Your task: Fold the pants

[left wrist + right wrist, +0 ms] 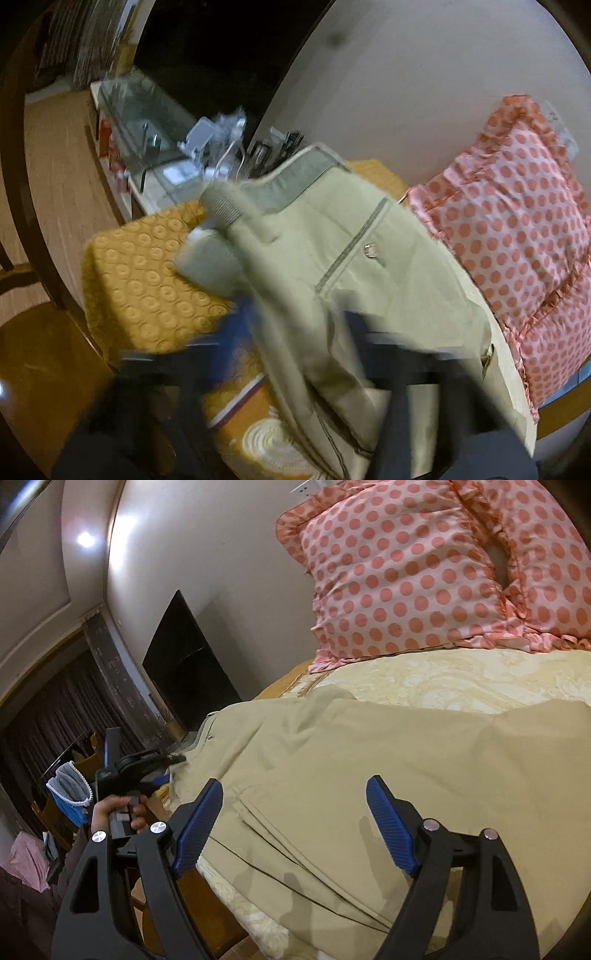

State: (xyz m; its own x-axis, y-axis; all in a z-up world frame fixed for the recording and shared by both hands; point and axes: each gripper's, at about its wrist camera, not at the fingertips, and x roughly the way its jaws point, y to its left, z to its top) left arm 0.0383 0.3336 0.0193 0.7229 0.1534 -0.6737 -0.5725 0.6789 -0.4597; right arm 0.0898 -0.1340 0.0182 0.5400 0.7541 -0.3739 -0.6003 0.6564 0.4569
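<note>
the beige pants (369, 760) lie spread on the bed (461, 679), near the polka-dot pillow (424, 572) at the far side. the right gripper (293, 827) hovers over them, jaws wide apart and holding nothing. only the right view shows the left gripper (173, 758) at the waistband (its jaws can't be made out); the blurred left view shows the back pocket (351, 247) and an orange cover (147, 273).

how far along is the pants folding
Partly done: the khaki pants lie on the bed with layered edges, apparently folded over. The right hand-held gripper hovers open above them. The left hand-held gripper view is blurred. Final folds likely remain.
</note>
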